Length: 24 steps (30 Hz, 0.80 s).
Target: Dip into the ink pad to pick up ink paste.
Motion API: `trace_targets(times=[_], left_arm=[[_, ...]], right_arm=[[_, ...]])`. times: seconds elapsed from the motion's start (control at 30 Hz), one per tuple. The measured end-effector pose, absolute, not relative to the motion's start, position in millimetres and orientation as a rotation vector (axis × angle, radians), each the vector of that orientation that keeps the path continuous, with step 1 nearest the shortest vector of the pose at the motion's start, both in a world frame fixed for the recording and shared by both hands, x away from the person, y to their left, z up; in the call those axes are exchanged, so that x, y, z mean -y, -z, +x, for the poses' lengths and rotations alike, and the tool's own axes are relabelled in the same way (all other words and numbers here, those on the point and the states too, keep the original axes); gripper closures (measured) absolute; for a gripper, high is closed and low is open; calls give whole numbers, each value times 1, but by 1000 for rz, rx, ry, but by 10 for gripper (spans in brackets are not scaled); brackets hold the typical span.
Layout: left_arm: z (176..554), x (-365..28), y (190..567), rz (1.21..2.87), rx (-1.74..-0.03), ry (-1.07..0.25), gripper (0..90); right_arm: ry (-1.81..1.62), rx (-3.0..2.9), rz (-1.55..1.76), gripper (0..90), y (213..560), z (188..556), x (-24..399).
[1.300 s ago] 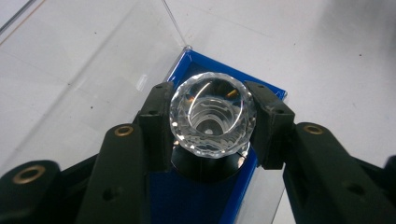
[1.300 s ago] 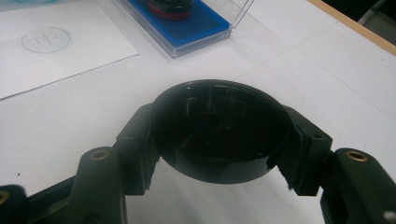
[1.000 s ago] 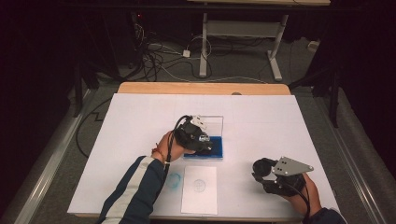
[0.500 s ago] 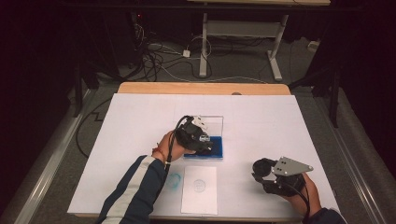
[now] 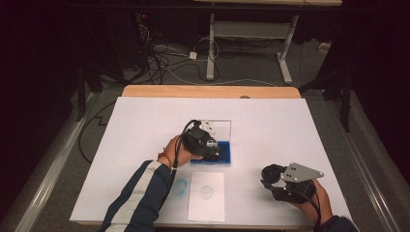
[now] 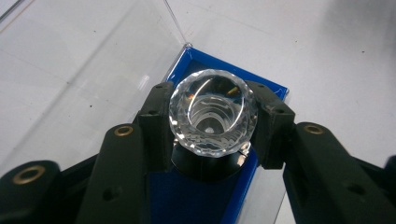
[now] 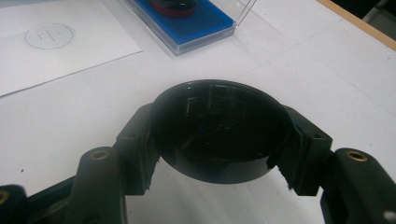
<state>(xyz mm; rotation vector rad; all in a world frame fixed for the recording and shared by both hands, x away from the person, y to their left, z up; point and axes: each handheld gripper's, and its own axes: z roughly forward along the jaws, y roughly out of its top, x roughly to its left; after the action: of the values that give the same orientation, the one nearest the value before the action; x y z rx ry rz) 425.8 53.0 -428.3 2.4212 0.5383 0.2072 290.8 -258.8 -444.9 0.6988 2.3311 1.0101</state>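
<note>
Nothing has moved since the earlier frames: both hands keep still. One left gripper [image 6: 212, 135] has its jaws pinching a faceted, clear crystal-like stamp handle [image 6: 212, 114], standing on one blue ink pad [image 5: 220, 153] in a transparent hinged case. The right gripper [image 7: 219, 140] clamps one glossy black round cap [image 7: 219, 128] above the white tabletop [image 5: 290, 125]. One white paper sheet [image 5: 207, 195] bears a round print.
</note>
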Motion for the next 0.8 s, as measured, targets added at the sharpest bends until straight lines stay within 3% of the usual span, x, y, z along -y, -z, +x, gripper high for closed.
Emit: trace_targets(times=[0.8], left_arm=[[426,-52,429,2435,-556,-208,542]], right_arm=[[-1033,-2325,687,383,443,290,259]])
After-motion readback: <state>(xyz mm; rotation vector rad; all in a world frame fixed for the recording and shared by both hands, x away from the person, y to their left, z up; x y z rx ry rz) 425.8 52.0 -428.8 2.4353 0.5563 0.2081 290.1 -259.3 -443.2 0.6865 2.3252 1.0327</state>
